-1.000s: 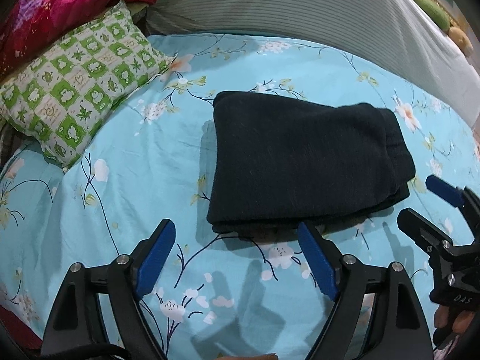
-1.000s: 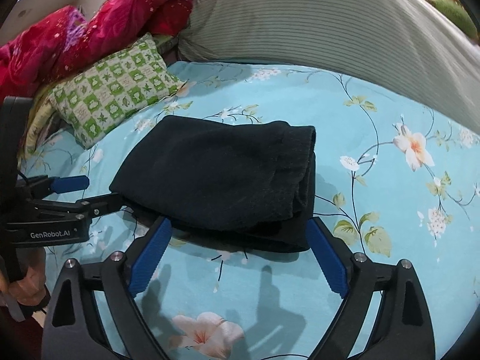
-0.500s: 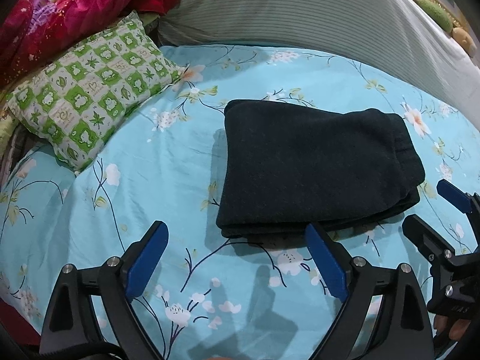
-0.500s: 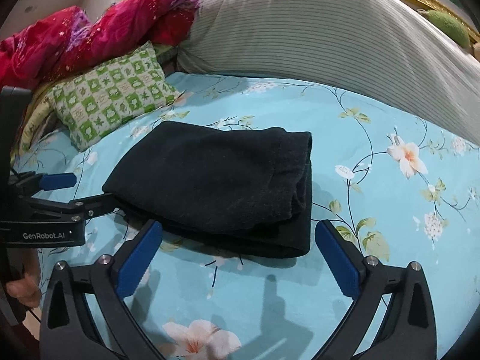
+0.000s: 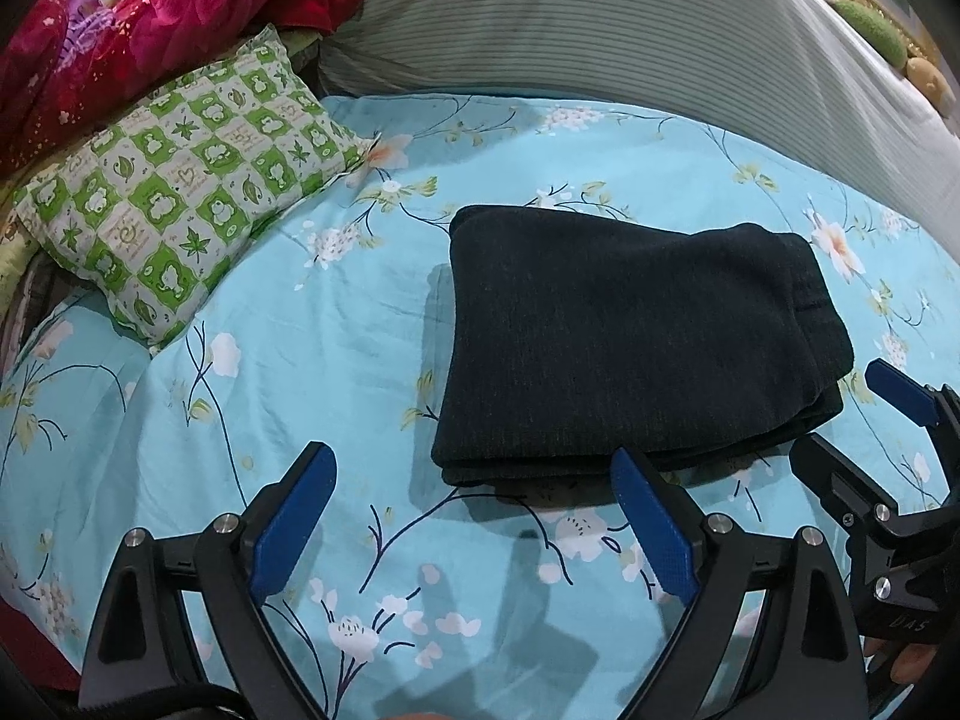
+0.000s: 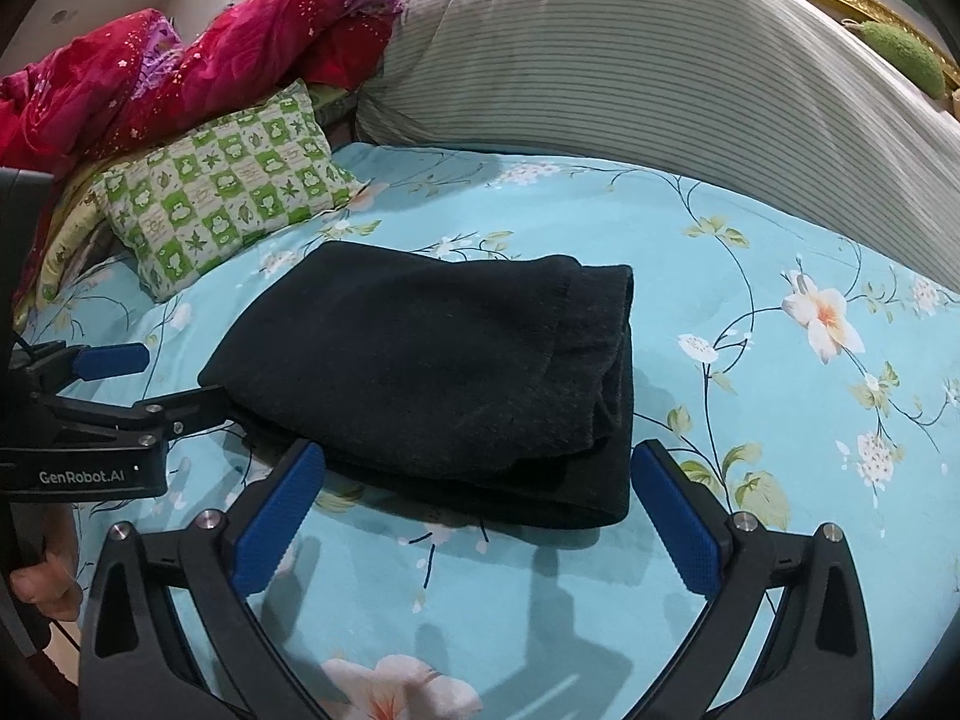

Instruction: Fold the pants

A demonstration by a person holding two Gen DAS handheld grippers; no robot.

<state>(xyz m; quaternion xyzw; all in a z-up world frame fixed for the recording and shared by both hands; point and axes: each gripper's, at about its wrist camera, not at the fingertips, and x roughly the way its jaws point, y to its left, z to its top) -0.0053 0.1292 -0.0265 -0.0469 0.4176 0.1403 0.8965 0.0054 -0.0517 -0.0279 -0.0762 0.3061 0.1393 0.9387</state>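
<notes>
The pants [image 5: 630, 336] lie on the bed [image 5: 288, 360] as a compact, layered rectangle, well clear of the checked pillow [image 5: 180, 192] and nearer to you than the striped bolster [image 5: 600, 30]. The layers stack fairly evenly, with a thicker bunched end on the side away from the pillow. To judge by that shape, the folding looks done, or very nearly so.

Your left gripper [image 5: 474, 522] sits just short of the pants' near edge, its fingers [image 5: 294, 519] spread wide and holding nothing. Your right gripper [image 6: 480, 516] is likewise just off the pants' near edge, fingers [image 6: 675, 519] wide apart, nothing between them. Both sets of jaws have just been opening, and no cloth is caught in either.

What is left, if anything, is minor: you might square up the bunched end or smooth the top. Otherwise you can pull back.
</notes>
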